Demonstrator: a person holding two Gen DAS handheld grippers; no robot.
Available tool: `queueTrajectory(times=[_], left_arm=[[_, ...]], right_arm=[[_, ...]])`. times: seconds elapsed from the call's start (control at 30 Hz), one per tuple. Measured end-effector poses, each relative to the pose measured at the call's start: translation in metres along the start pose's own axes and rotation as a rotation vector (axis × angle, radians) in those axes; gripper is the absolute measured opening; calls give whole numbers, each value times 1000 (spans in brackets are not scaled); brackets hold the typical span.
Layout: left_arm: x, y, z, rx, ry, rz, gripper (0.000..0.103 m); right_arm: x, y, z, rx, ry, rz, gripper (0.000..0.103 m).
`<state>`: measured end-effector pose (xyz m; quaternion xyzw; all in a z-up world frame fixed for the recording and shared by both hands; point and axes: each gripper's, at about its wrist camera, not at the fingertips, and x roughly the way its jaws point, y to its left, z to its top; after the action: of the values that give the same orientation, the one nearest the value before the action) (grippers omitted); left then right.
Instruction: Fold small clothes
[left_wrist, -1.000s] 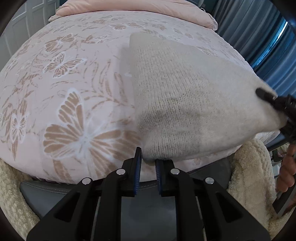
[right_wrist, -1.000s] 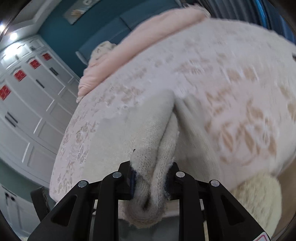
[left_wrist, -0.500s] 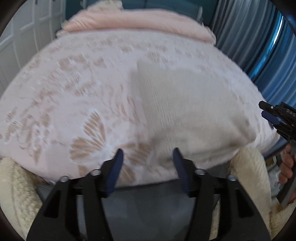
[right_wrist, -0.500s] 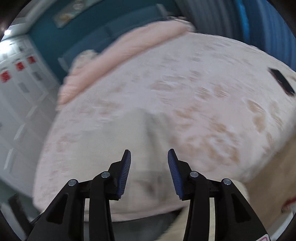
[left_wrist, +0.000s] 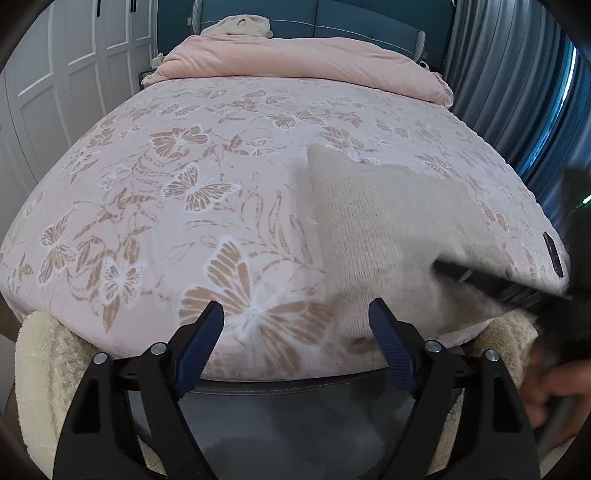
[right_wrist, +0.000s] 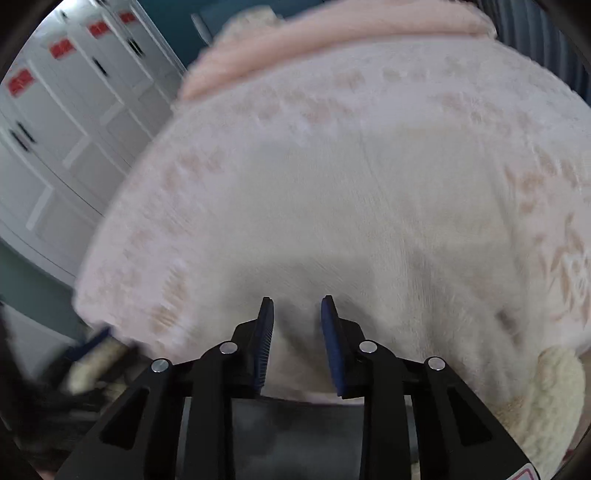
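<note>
A cream knitted garment (left_wrist: 391, 236) lies folded flat on the pink butterfly bedspread (left_wrist: 166, 192), near the bed's front right edge. My left gripper (left_wrist: 297, 321) is open wide and empty, just in front of the garment's near left corner. My right gripper (right_wrist: 297, 317) is open and empty, with its fingertips over the garment (right_wrist: 351, 229), which fills the blurred right wrist view. The right gripper also shows as a dark blur at the garment's right edge in the left wrist view (left_wrist: 509, 288).
A folded pink duvet (left_wrist: 295, 62) lies across the head of the bed. A cream fluffy blanket (left_wrist: 40, 354) hangs at the bed's front corners. A dark phone (left_wrist: 553, 254) lies near the right edge. White wardrobes (right_wrist: 55, 122) stand to the left, blue curtains (left_wrist: 517, 81) to the right.
Both grippers have let go of the garment and opened. The garment now lies flat on the bed. The left gripper has pulled back and opened wider; the right has swung over the garment.
</note>
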<state>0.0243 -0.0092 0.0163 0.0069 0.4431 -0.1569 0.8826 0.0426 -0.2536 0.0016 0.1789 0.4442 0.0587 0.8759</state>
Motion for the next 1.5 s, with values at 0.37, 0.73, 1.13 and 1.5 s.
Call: queueTrajectory(times=[0.37,0.73,1.13,1.5], left_arm=[[1,-4,-2,25,6,27,81],[12,-39,2,127,16,11,82],[24,-72,17,162,21,3,86],[35,-72,8,156,76,36,87]], right_arm=[[20,1,-2,-13,57,-5,25],[18,-128,20,249,64,-124,24],[23,-140,13,132,38,-258,16],[-40,-58,35,76,-125,-66,23]])
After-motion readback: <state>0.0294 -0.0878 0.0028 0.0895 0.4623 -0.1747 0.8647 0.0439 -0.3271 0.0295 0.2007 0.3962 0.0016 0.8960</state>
